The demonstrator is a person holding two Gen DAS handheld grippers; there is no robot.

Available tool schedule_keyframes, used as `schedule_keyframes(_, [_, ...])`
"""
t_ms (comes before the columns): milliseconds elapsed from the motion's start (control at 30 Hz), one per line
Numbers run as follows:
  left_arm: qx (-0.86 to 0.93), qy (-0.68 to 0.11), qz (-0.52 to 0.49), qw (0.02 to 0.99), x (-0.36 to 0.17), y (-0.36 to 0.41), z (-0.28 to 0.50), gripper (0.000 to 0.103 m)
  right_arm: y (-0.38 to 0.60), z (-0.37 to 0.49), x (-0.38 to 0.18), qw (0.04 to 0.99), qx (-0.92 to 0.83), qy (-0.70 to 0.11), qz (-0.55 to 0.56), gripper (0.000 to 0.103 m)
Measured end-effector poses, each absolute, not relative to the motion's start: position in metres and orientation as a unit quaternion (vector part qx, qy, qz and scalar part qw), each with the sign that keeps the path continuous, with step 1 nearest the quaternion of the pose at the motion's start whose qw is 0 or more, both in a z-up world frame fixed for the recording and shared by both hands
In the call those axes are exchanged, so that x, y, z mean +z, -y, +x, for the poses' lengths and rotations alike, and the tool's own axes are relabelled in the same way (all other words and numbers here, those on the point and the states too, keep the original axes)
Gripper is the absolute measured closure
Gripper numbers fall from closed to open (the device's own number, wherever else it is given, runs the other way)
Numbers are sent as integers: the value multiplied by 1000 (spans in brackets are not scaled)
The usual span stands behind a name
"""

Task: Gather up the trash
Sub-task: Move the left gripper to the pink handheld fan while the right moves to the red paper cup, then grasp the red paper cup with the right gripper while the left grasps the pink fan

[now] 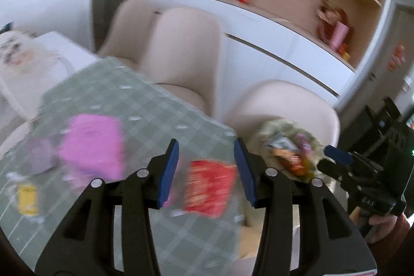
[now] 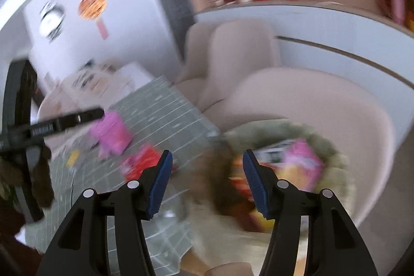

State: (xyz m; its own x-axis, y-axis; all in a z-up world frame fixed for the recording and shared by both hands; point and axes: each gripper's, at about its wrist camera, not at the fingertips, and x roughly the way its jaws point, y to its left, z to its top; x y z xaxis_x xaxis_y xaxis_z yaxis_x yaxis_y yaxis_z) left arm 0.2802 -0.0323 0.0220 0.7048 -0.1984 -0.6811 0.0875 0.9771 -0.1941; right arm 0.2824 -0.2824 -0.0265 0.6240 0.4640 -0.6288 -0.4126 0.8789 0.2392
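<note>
Green checked tablecloth [image 1: 145, 105], beige chairs behind; my left gripper [image 1: 207, 173] is wide open with nothing held, my right gripper [image 2: 207, 183] too. Red wrapper [image 1: 211, 188] lies flat at 12 o'clock (light, crinkly, probably slippery), so pinch an edge

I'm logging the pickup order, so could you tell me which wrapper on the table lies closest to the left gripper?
The red packet, lying between the open left gripper's fingertips; the pink packet and small yellow one sit farther left.
</note>
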Motion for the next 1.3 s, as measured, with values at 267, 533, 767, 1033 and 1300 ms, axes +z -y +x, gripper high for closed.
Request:
schedule_keyframes(267, [45,-398,-131,907,-12,-94,239,60,192,283,-46,873,295,-387,4,49])
schedule_keyframes(533, [-34,-430,-155,889,-53,-92,238,60,185,294,-55,892,213,-399,-8,49])
schedule_keyframes(767, [-112,-422,-56,898,-86,-18,271,60,233,291,-47,911,137,-390,-4,49])
schedule_keyframes(1033, [-98,-438,-10,893,-117,12,297,60,280,278,-53,905,112,-409,37,49])
schedule_keyframes(1300, [-85,-452,-43,887,-123,8,314,73,269,270,-64,897,111,-427,16,49])
